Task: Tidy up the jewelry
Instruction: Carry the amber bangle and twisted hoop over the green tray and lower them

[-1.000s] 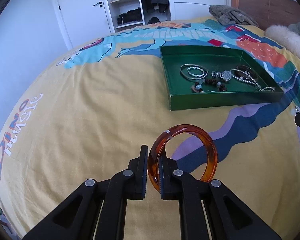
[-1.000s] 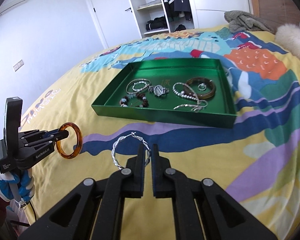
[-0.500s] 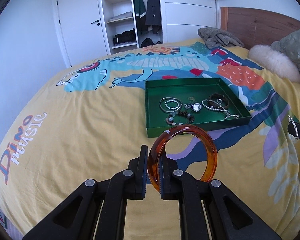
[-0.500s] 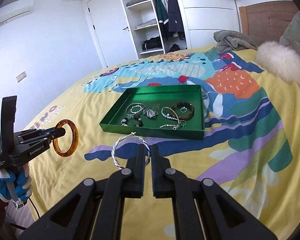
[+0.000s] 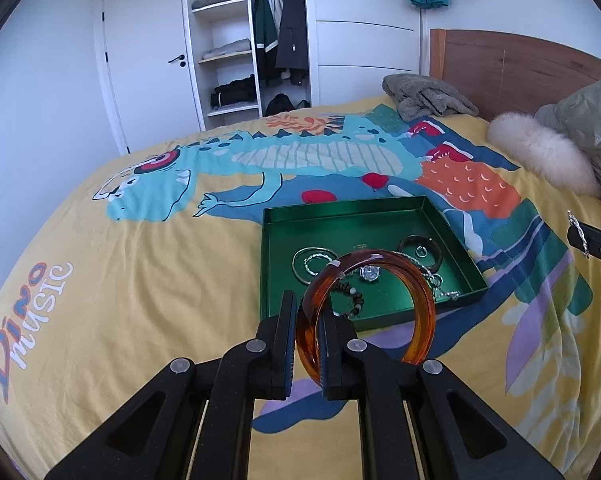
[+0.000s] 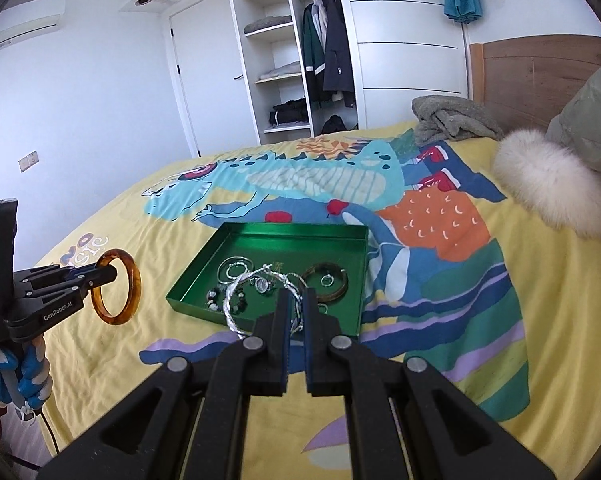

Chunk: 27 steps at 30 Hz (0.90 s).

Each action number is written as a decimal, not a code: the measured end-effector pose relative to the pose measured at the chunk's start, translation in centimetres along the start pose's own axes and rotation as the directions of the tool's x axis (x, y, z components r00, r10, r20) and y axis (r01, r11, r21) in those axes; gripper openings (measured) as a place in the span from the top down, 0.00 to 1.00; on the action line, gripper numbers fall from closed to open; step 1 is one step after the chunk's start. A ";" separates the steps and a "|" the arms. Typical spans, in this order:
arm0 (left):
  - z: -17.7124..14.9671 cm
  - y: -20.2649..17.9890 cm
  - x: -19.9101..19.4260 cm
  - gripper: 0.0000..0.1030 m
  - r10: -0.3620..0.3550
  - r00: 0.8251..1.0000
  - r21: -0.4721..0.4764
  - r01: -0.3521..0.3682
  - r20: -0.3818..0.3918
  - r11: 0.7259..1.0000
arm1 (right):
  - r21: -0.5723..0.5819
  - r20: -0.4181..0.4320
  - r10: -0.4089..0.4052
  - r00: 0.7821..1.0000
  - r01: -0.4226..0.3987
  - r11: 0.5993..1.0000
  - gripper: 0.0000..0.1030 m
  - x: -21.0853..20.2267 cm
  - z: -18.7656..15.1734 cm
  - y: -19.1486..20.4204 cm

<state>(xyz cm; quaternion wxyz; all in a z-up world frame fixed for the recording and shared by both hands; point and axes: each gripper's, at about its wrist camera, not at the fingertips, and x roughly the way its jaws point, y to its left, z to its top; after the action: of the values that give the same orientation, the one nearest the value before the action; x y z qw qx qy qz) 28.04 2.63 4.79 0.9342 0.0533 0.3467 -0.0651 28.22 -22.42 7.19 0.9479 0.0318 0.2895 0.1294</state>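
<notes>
1. Bangles look like the job here, two of them, and I think both are hard and light. The round see-through amber-brown plastic bangle [image 5: 364,304] looks stiff and smooth, so it may slip. Holding it by the rim, one finger inside the ring and one outside, seems best.
2. The left gripper [image 5: 306,344] is closed on that rim in just this way. The bangle hangs in the air above the bed, in front of the tray.
3. The thin twisted silver metal bangle [image 6: 256,300] looks stiff but skinny, so it could turn in a hold. The right gripper [image 6: 296,316] is squeezed tight on its rim, up in the air near the tray.
4. The flat green metal tray [image 6: 188,300] sits on the yellow dinosaur bedspread [image 6: 540,360]. Rings, beads and a small watch already lie inside it.
5. The amber bangle is thick and shiny with dark patches. The silver one twists like a rope.
</notes>
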 end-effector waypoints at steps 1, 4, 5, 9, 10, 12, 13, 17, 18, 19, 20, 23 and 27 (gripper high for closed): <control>0.5 -0.2 0.8 0.91 -0.001 1.000 0.002 0.001 -0.004 1.000 | -0.006 0.001 -0.005 1.000 0.005 1.000 0.96 0.6 0.6 -0.2; 2.1 -0.8 3.5 0.91 0.002 1.000 0.013 -0.002 -0.021 1.000 | -0.020 -0.003 -0.017 1.000 0.017 1.000 0.96 3.1 2.2 -0.6; 2.5 -1.0 4.5 0.91 0.006 1.000 0.017 -0.005 -0.027 1.000 | -0.022 -0.005 -0.019 1.000 0.019 1.000 0.96 3.9 2.7 -0.8; 4.6 -1.7 8.9 0.91 0.019 0.998 0.028 -0.017 -0.054 0.999 | -0.030 -0.020 -0.026 0.999 0.026 0.999 0.96 8.3 4.3 -1.4; 5.0 -1.9 9.9 0.91 0.021 0.998 0.030 -0.019 -0.062 0.999 | -0.033 -0.028 -0.029 0.999 0.028 0.999 0.96 9.6 4.7 -1.6; 5.8 -2.2 12.2 0.91 0.028 0.996 0.037 -0.026 -0.080 0.999 | -0.042 -0.040 -0.035 0.999 0.033 0.999 0.96 11.9 5.3 -1.9; 6.1 -2.4 13.2 0.91 0.034 0.995 0.042 -0.030 -0.090 0.999 | -0.047 -0.047 -0.037 0.998 0.035 0.998 0.96 13.2 5.6 -2.1; 6.9 -3.1 17.3 0.91 0.049 0.990 0.045 -0.043 -0.134 0.998 | -0.064 -0.082 -0.050 0.995 0.045 0.997 0.96 17.6 6.1 -2.6; 6.9 -3.3 18.2 0.91 0.050 0.988 0.043 -0.045 -0.146 0.998 | -0.071 -0.095 -0.056 0.994 0.049 0.996 0.96 18.7 6.0 -2.8; 7.0 -3.5 19.1 0.91 0.054 0.986 0.045 -0.047 -0.156 0.998 | -0.077 -0.105 -0.060 0.993 0.052 0.996 0.96 19.6 5.9 -2.9; 6.9 -3.8 19.8 0.91 0.056 0.985 0.050 -0.049 -0.163 0.998 | -0.085 -0.119 -0.065 0.991 0.055 0.995 0.96 20.6 5.7 -3.1; 6.9 -4.3 22.0 0.91 0.059 0.981 0.058 -0.049 -0.184 0.997 | -0.106 -0.159 -0.082 0.984 0.065 0.992 0.95 23.3 5.2 -3.6; 6.8 -5.0 24.1 0.91 0.067 0.975 0.071 -0.053 -0.210 0.996 | -0.139 -0.216 -0.107 0.971 0.078 0.987 0.95 26.4 4.5 -3.9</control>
<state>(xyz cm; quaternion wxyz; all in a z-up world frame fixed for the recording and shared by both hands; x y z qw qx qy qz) 49.72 -5.30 -6.15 0.8912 0.1008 0.4403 -0.0422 52.71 -19.16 -3.89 0.9145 -0.0580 0.3860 0.1063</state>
